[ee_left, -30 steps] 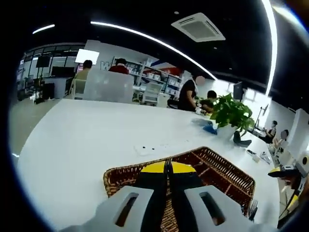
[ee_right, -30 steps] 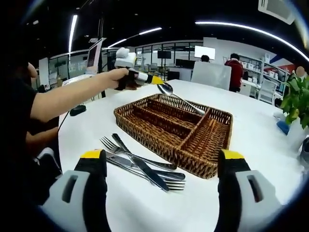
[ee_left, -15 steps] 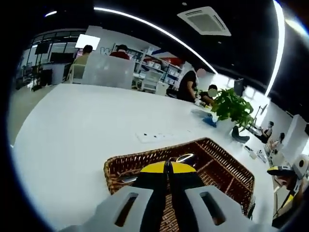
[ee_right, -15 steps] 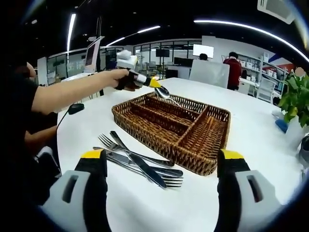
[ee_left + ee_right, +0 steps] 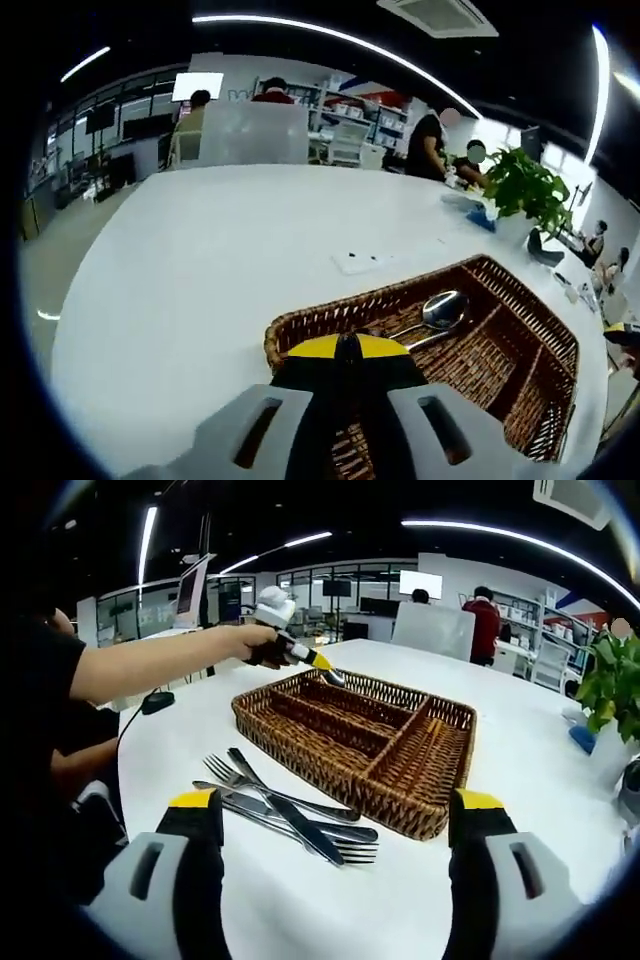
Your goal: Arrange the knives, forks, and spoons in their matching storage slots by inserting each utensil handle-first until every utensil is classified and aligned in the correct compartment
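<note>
A brown wicker cutlery basket (image 5: 400, 820) with long slots stands mid-table. My left gripper (image 5: 322, 663), held out by a person's arm, sits at the basket's far left corner. My left gripper (image 5: 347, 345) is shut on a metal spoon (image 5: 443, 310). The spoon's bowl rests low inside the basket (image 5: 300, 325), and its stem runs back under the yellow tips. Forks and a knife (image 5: 290, 820) lie in a loose pile on the white table in front of the basket. My right gripper (image 5: 335, 800) hovers open over that pile, nothing between its fingers.
A potted plant (image 5: 610, 685) stands at the table's right end, also seen as the plant (image 5: 525, 185). A small white plate-like item (image 5: 358, 262) lies beyond the basket. A dark object (image 5: 155, 702) sits near the left edge. People sit at far desks.
The left gripper has brought the spoon down from above the basket's middle to its far left corner, low into the basket. The right gripper and the cutlery pile have stayed put.
</note>
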`<state>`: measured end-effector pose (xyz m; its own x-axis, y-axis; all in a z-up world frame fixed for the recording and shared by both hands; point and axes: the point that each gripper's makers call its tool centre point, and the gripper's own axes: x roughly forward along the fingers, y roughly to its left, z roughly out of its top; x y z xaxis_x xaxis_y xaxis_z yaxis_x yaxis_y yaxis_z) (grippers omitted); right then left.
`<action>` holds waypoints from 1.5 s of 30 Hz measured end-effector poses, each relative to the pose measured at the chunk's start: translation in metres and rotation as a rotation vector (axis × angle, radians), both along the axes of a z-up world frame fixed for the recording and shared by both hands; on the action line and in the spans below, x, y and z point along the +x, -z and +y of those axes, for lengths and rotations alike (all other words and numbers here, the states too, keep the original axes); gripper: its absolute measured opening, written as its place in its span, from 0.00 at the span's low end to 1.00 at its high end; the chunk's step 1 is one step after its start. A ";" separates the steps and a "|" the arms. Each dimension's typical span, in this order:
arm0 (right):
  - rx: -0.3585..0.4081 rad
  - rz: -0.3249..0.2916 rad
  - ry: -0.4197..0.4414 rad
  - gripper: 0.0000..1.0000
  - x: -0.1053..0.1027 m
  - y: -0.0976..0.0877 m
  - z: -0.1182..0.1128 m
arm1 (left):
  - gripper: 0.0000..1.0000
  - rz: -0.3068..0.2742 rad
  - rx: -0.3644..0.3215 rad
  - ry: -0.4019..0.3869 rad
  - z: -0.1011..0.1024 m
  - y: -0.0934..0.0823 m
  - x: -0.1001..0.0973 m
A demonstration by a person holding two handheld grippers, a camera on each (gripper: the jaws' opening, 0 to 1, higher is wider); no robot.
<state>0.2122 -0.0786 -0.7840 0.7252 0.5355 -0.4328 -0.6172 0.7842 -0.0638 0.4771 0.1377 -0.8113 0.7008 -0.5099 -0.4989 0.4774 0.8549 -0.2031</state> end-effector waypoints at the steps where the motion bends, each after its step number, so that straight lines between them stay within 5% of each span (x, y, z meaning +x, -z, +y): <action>1: 0.000 0.000 0.000 0.96 0.000 0.000 0.000 | 0.03 0.006 0.008 0.004 0.000 0.002 -0.001; 5: -0.005 0.002 0.001 0.96 0.001 0.001 -0.001 | 0.01 -0.017 0.131 -0.002 0.011 0.009 0.000; 8: -0.001 0.000 0.000 0.96 0.001 0.000 0.000 | 0.06 -0.009 0.112 0.012 0.009 0.006 -0.004; 11: -0.002 -0.001 -0.001 0.96 0.002 0.000 0.000 | 0.09 -0.031 0.169 0.026 0.014 0.004 -0.007; 35: 0.002 -0.021 -0.006 0.97 0.014 -0.007 0.007 | 0.46 -0.165 0.133 0.115 -0.003 -0.029 -0.066; 45: 0.002 -0.024 0.005 0.98 0.022 -0.008 0.001 | 0.66 -0.259 0.117 0.175 -0.017 -0.052 -0.110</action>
<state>0.2346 -0.0779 -0.7760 0.7376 0.5330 -0.4146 -0.6120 0.7871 -0.0769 0.3672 0.1211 -0.7593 0.7187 -0.5836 -0.3779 0.6423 0.7655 0.0394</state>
